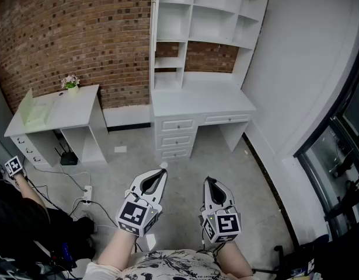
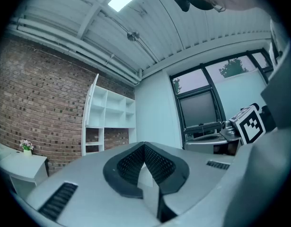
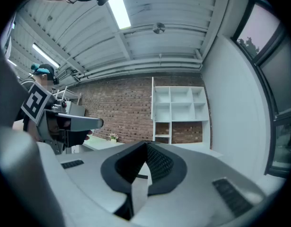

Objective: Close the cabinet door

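Note:
A tall white shelf cabinet (image 1: 202, 28) stands on a white desk (image 1: 199, 104) against the brick wall, across the room from me. A thin white door panel (image 1: 152, 34) juts out edge-on along its left side; it also shows in the left gripper view (image 2: 90, 112) and the right gripper view (image 3: 152, 108). My left gripper (image 1: 163, 167) (image 2: 144, 148) and right gripper (image 1: 208, 181) (image 3: 146, 148) hover side by side over the floor, far short of the cabinet. Both are shut with nothing between the jaws.
A low white side desk (image 1: 80, 112) with a small flower pot (image 1: 70, 82) stands at the left, a black router (image 1: 68, 156) under it. Cables and a power strip (image 1: 86, 194) lie on the floor. Another person's marked gripper (image 1: 14, 166) is at far left. Windows (image 1: 337, 156) line the right.

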Demonstrator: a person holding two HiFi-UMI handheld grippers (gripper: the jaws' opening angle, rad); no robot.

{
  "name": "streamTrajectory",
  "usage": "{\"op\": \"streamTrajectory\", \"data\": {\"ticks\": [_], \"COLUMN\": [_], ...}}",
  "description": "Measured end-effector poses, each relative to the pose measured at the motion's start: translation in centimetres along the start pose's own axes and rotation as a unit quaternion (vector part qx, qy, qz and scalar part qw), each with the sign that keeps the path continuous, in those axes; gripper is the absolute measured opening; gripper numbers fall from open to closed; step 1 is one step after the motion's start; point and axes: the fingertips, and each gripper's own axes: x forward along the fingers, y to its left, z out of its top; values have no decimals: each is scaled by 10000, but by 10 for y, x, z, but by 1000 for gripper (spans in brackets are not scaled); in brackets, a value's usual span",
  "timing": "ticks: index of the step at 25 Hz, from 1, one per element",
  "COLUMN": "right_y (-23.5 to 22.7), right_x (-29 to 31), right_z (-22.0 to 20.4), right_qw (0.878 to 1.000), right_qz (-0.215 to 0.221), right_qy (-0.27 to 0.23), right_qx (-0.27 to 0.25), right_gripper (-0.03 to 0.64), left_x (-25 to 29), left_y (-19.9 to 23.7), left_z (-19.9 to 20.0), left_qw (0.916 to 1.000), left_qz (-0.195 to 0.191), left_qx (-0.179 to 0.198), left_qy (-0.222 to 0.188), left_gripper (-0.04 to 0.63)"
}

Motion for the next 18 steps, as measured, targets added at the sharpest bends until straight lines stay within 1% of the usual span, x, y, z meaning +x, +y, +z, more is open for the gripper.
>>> {"op": "streamTrajectory", "data": {"ticks": [7,13,18], "right_y": [-8,-9,-11], "right_x": [1,15,27], "right_z": [-6,-12,-23], "right_qw": [10000,9998,9994], "right_qz": [-78,-84,-257], "right_qy": [59,160,208], "right_qx": [-8,57,43], "right_gripper": [6,6,8], "left_x": [9,18,20], "left_y": [-9,0,7], "left_z": [-13,-17,-29], "left_qw": [9998,9997,9995], "left_qz": [-86,-99,-117], "left_qx": [-37,-60,-74], "left_qy": [163,217,291], "left_gripper": [6,7,7]}}
